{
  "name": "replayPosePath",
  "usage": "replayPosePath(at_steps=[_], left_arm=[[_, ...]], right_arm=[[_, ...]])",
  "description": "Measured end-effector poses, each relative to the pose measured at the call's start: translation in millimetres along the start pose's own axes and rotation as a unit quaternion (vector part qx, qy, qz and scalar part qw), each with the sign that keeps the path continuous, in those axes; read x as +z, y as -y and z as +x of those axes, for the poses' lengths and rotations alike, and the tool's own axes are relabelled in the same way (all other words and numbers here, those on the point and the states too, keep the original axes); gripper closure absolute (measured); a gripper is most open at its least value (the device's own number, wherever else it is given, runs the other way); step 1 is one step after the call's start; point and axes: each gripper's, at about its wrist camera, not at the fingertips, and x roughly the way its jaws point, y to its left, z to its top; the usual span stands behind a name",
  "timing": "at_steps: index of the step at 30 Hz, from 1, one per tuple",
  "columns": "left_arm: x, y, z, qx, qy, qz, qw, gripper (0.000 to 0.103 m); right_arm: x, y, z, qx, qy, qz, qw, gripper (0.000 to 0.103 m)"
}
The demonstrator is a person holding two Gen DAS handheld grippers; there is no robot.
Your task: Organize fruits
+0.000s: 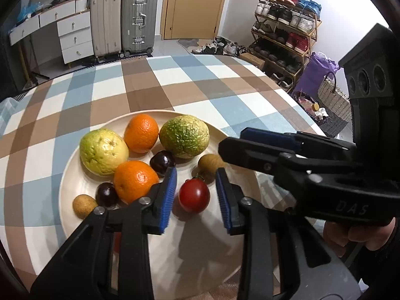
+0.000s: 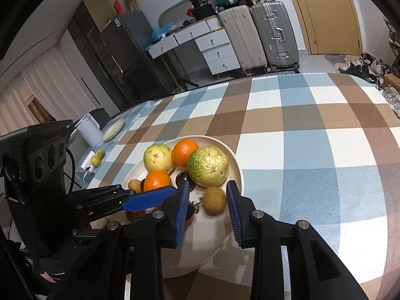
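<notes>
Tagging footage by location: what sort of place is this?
Probably a lived-in home: suitcases by a wooden door, a loaded shoe rack, and a fridge near the checked-cloth table.

Both views are evenly and brightly lit from overhead indoor light, with soft, short shadows under the fruit and a broader gripper shadow on the cream plate. Strong fisheye distortion bows the checked counter and darkens the corners to a black vignette. Focus is sharp at centre; the brown fruit between the right gripper pads is slightly smeared.
</notes>
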Motion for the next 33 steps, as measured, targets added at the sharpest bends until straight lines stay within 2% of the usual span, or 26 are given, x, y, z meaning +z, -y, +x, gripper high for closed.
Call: replayPosePath(at_steps=[2, 8, 10, 12, 13, 14, 15, 17, 19, 21, 24, 25, 26, 27, 28, 31, 33], left_arm=[[0.1, 0.9, -6.9, 0.006, 0.008, 0.001, 1.0, 0.055], [-0.2, 5.3, -36.0, 0.018, 0.027, 0.001, 0.9995, 0.051], [-1.7, 7.4, -48.7, 0.021, 0.035, 0.001, 0.9992, 0.045], [-4.0, 9.2, -65.0, 0.027, 0.049, -0.003, 0.9984, 0.033], [-5.5, 9.7, -73.7, 0.029, 0.058, -0.006, 0.9979, 0.031], [-6.5, 10.1, -80.9, 0.03, 0.065, -0.008, 0.9974, 0.029], [-7.7, 10.5, -89.1, 0.033, 0.071, -0.009, 0.9969, 0.028], [-10.9, 12.1, -104.4, 0.043, 0.084, -0.009, 0.9955, 0.026], [-13.6, 11.9, -119.5, 0.052, 0.098, -0.012, 0.9937, 0.02], [-18.0, 11.8, -137.6, 0.063, 0.117, -0.017, 0.991, 0.019], [-26.5, 6.9, -168.5, 0.061, 0.154, -0.034, 0.9856, 0.017], [-30.2, 4.1, -180.0, 0.064, 0.17, -0.042, 0.9825, 0.014], [-32.4, 1.7, -188.2, 0.069, 0.182, -0.047, 0.9798, 0.006], [-35.8, -0.9, -197.8, 0.074, 0.196, -0.054, 0.9764, 0.001], [-40.7, -3.4, -207.6, 0.079, 0.211, -0.06, 0.9725, 0.001], [-48.6, -7.4, -224.1, 0.089, 0.223, -0.059, 0.9689, 0.001], [-56.5, -7.3, -232.1, 0.112, 0.232, -0.053, 0.9648, 0.001]], right_arm=[[0.3, -0.7, -7.2, 0.001, 0.014, 0.001, 1.0, 0.058], [-0.1, -6.2, -32.9, -0.008, 0.039, 0.005, 0.999, 0.053], [-1.1, -8.9, -42.7, -0.011, 0.05, 0.007, 0.999, 0.052], [-3.1, -12.9, -53.9, -0.016, 0.059, 0.006, 0.998, 0.051], [-4.6, -15.5, -60.7, -0.017, 0.066, 0.004, 0.998, 0.051], [-6.7, -17.2, -66.6, -0.019, 0.073, 0.003, 0.997, 0.047], [-8.7, -19.2, -72.1, -0.021, 0.08, 0.002, 0.997, 0.038], [-14.3, -25.1, -87.6, -0.024, 0.103, -0.002, 0.994, 0.033], [-18.6, -31.2, -100.2, -0.025, 0.121, -0.007, 0.992, 0.031], [-22.9, -38.3, -112.2, -0.029, 0.137, -0.01, 0.99, 0.021], [-30.3, -53.7, -129.8, -0.038, 0.167, -0.029, 0.985, 0.011], [-33.0, -60.6, -135.2, -0.049, 0.177, -0.042, 0.982, 0.009], [-35.3, -66.4, -140.0, -0.06, 0.186, -0.052, 0.979, 0.005], [-36.6, -71.9, -142.6, -0.068, 0.193, -0.06, 0.977, 0.003], [-38.4, -77.2, -146.5, -0.075, 0.199, -0.067, 0.975, 0.002], [-43.6, -90.5, -156.6, -0.085, 0.215, -0.075, 0.97, 0.001], [-48.3, -96.9, -164.4, -0.083, 0.23, -0.074, 0.967, 0.0]])
